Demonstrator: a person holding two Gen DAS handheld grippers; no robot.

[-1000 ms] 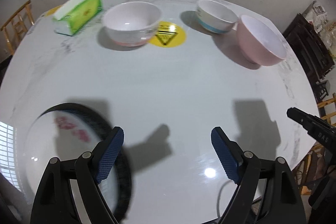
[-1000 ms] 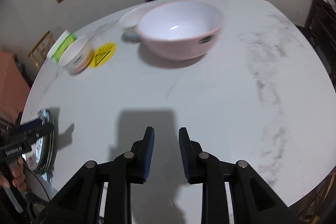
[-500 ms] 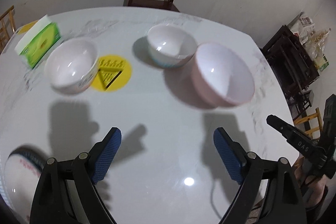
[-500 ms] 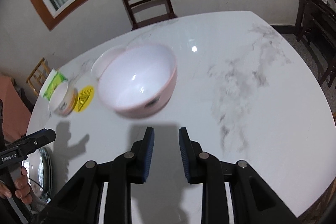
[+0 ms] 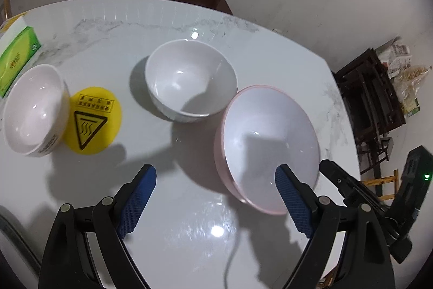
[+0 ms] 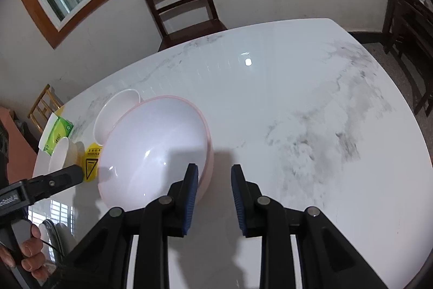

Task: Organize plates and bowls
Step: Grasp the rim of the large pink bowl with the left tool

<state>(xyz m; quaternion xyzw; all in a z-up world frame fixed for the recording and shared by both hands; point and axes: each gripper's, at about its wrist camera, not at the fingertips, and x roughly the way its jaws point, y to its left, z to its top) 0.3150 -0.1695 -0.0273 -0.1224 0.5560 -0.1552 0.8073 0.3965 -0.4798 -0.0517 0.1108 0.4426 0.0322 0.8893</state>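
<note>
Right claw [image 6: 213, 176] jaws opening, nothing between them; its left pad overlaps the pink bowl [image 6: 151, 151] rim. Bowl rests on marble tabletop [image 6: 297, 104]. Left claw [image 6: 65, 176] tip enters from left, beside the bowl.

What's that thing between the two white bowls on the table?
A round yellow sticker with a black warning triangle lies flat on the table between the left white bowl and the middle white bowl, right beside the left one. The left wrist view shows it.
</note>
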